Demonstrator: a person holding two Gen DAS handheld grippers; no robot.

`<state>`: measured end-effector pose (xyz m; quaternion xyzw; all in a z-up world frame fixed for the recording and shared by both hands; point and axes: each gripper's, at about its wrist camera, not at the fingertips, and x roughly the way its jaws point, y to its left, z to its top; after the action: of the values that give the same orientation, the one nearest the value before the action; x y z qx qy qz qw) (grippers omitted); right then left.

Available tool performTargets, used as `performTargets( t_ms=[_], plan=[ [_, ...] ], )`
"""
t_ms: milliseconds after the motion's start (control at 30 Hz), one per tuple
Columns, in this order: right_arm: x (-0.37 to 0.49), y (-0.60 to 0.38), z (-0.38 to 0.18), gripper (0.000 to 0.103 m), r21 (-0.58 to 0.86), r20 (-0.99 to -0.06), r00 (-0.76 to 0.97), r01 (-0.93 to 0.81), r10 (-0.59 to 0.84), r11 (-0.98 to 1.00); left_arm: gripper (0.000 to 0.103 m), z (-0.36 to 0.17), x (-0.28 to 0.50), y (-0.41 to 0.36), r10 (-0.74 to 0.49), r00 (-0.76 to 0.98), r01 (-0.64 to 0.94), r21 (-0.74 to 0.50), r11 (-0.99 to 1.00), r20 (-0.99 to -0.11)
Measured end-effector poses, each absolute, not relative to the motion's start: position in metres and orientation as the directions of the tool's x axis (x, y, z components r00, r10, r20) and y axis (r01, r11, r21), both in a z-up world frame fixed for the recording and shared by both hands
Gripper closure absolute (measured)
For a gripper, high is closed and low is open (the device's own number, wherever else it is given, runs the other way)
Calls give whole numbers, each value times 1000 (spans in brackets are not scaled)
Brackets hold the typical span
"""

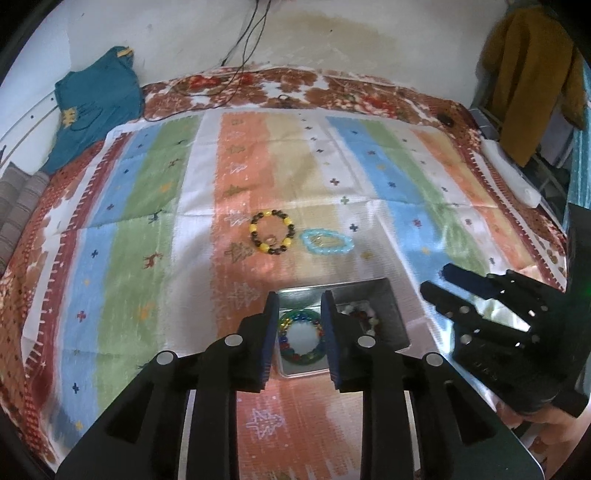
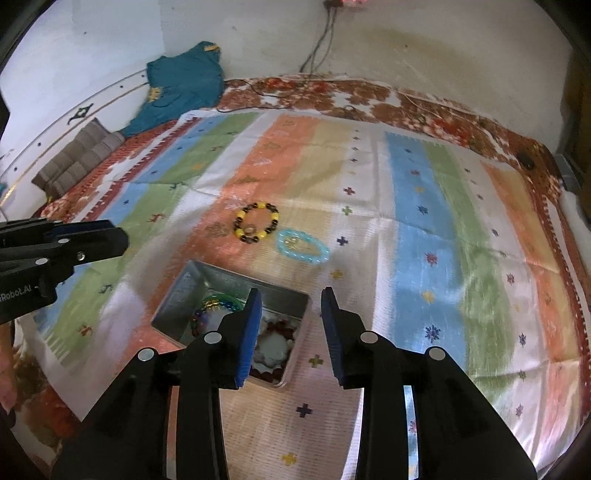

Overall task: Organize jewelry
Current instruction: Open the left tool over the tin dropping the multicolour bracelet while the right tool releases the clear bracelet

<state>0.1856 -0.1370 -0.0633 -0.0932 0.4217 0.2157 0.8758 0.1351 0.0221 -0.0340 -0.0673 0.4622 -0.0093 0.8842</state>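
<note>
Striped cloth [image 1: 155, 236] in bands of blue, green, white, orange and tan, dotted with small crosses, covers most of a bed whose red-and-white patterned spread [image 1: 258, 86] shows past the cloth's far and left edges. Behind the bed a pale wall [image 1: 332, 33] carries a broad brownish stain, and dark cables [image 1: 255, 33] hang down it onto the spread. A teal garment [image 1: 96, 103] lies bunched at the bed's far left corner, with a folded grey-brown striped fabric [image 2: 77, 158] beside it along the left edge; a mustard-coloured garment [image 1: 532, 81] hangs at the right of the room. Toward the middle of the cloth, a yellow-and-dark bead bracelet [image 1: 272, 232] lies flat on the orange band, and a pale blue bead bracelet [image 1: 327, 242] sits just beside it on the right, apart from it. Nearer the cloth's near edge stands an open metal tin [image 2: 177, 295], holding a multicoloured bead bracelet [image 1: 300, 339] in its left part and a red-and-white bead bracelet [image 2: 275, 345] in its right. The left gripper [image 1: 300, 334] hovers over the tin with jaws parted, nothing between them. The right gripper [image 2: 291, 332] hangs over the tin's right edge, jaws likewise apart and empty.
</note>
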Motion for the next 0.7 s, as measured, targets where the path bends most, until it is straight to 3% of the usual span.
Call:
performTargets(
  t_ms=[200, 700],
  plan=[
    [190, -139, -68, 68, 17, -787, 547, -443, 285, 896, 72, -40, 138, 26, -53, 562, -69, -111, 991, -825],
    [205, -145, -69, 50, 20, -791, 552, -407, 263, 913, 49, -48, 149, 32, -25, 565, -99, -98, 990, -825]
  ],
)
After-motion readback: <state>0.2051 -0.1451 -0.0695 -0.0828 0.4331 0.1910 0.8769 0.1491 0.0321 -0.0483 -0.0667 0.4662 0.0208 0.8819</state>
